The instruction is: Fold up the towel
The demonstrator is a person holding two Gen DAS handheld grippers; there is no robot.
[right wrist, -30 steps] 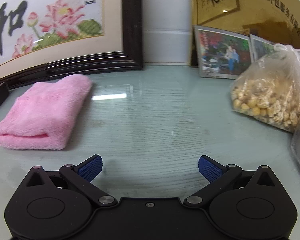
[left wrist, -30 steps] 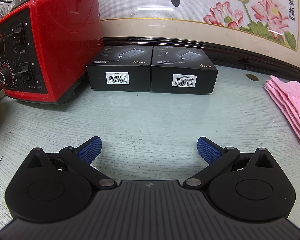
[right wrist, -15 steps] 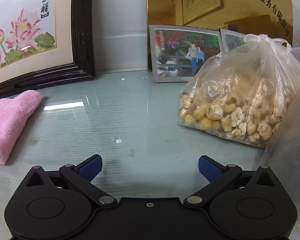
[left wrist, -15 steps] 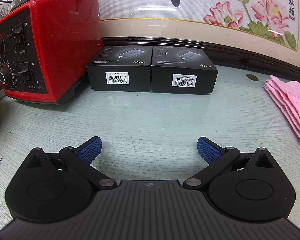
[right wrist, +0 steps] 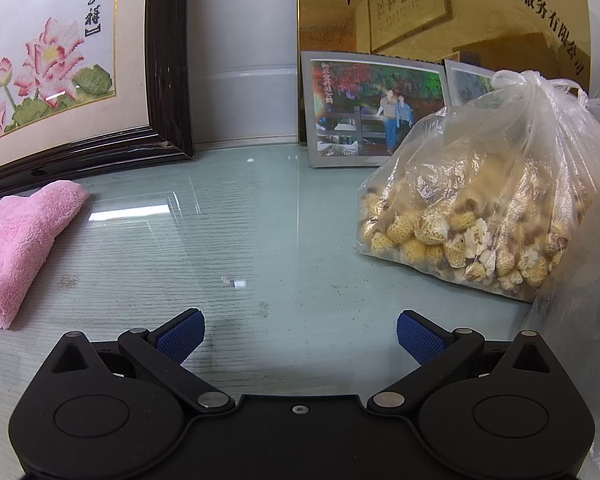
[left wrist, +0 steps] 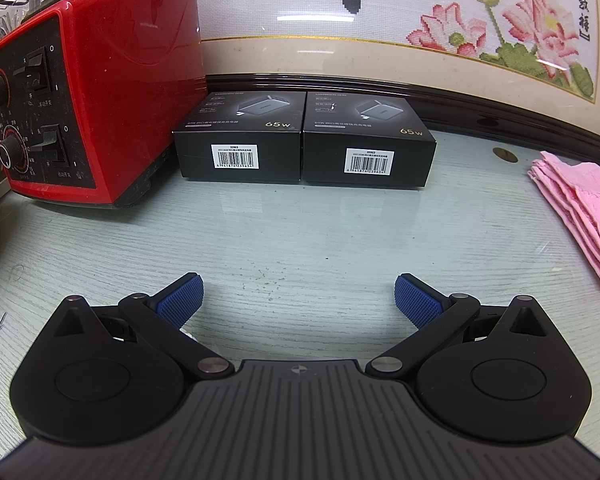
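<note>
Partly cropped: folded pink towel (right wrist: 18, 240).

- Fluffy pink terry-cloth towel (right wrist: 18, 240): soft, napped, matt.
- Pale green glass-topped table (left wrist: 300, 236): smooth, glossy, reflective.
- Red plastic appliance (left wrist: 96, 100): shiny casing.
- Two black cardboard boxes (left wrist: 244, 136): matt, with white paper barcode labels.
- Clear plastic bag (right wrist: 484, 196): thin, crinkled, shiny.
- Dark wooden picture frame (right wrist: 168, 60): lacquered, glossy.
- Blue gripper pads (left wrist: 180, 300): rubbery-looking, cross-hatched texture.
</note>
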